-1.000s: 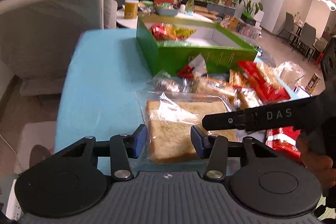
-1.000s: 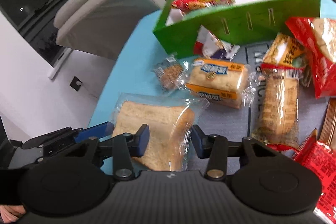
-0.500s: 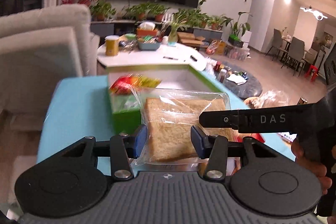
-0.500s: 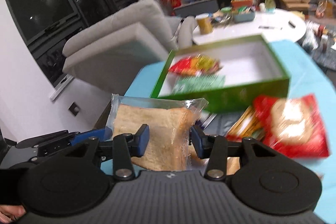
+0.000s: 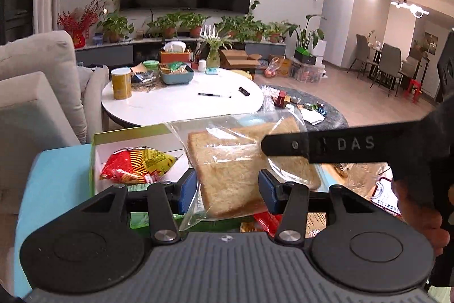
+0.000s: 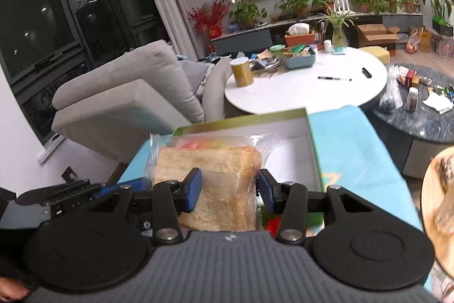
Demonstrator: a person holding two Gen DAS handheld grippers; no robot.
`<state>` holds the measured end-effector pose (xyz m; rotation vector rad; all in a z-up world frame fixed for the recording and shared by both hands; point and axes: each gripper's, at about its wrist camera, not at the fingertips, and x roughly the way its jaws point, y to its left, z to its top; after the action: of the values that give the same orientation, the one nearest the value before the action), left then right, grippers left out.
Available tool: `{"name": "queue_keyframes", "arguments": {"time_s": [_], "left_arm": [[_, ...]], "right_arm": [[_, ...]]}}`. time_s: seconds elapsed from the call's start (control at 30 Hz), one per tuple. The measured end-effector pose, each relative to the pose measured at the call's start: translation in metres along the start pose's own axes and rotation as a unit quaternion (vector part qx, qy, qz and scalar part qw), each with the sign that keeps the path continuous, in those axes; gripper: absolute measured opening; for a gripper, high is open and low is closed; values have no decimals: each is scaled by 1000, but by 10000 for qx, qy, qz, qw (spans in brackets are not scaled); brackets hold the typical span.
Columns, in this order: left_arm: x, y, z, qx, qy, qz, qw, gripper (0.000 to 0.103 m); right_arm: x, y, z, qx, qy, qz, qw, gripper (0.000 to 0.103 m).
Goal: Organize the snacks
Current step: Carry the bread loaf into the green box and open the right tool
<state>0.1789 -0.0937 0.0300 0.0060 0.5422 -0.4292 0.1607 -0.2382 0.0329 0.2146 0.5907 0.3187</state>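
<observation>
We have both grippers clamped on the same thing: the left gripper (image 5: 227, 190) pinches the near edge of the bagged bread (image 5: 249, 161) between its blue pads, and the right gripper (image 6: 229, 190) does the same, its pads pressed into the wrapper on either side of the bagged bread (image 6: 210, 178). In the left wrist view a black finger marked DAS (image 5: 326, 145) of the right gripper crosses in from the right and lies over the far right part of the bag, with a hand (image 5: 420, 215) behind it at the right edge. So we carry the bread between us, lifted clear of the table, tilted with its flat face toward the cameras and its near corner lowest. What matters for our next move is where the green box (image 6: 312, 149) lies from the bread: straight ahead and below, on the far side of the grip. From the right wrist view the bread covers the near left part of the box opening, and the white floor of the box shows bare to the right and far side. From the left wrist view the box (image 5: 93, 161) sits to the left and beneath, with a red and yellow snack packet (image 5: 136, 165) lying in its left end, just beside the bread's left edge. We judge that the bread has to go down and a little away from that packet, toward the bare right half, laid flat with its wide face down. The blue tabletop (image 6: 354, 149) runs on to the right of the box.
</observation>
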Motion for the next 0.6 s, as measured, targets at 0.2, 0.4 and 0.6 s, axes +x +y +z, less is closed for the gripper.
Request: {"name": "queue_keyframes", "arguments": {"time_s": [0.2,0.4,0.6], "left_arm": [[37,7,7,-98,212,75,9997,45],[66,18,4,-218,343,56,9992,45],[91,21,-3,-240,642,-8,9976,46]], "right_arm": [[30,-22,8,-12,53,27,10000,36],[54,-38,10,31,210,91,9997,36],[72,-46,8,-24,299,7,9995,36]]}}
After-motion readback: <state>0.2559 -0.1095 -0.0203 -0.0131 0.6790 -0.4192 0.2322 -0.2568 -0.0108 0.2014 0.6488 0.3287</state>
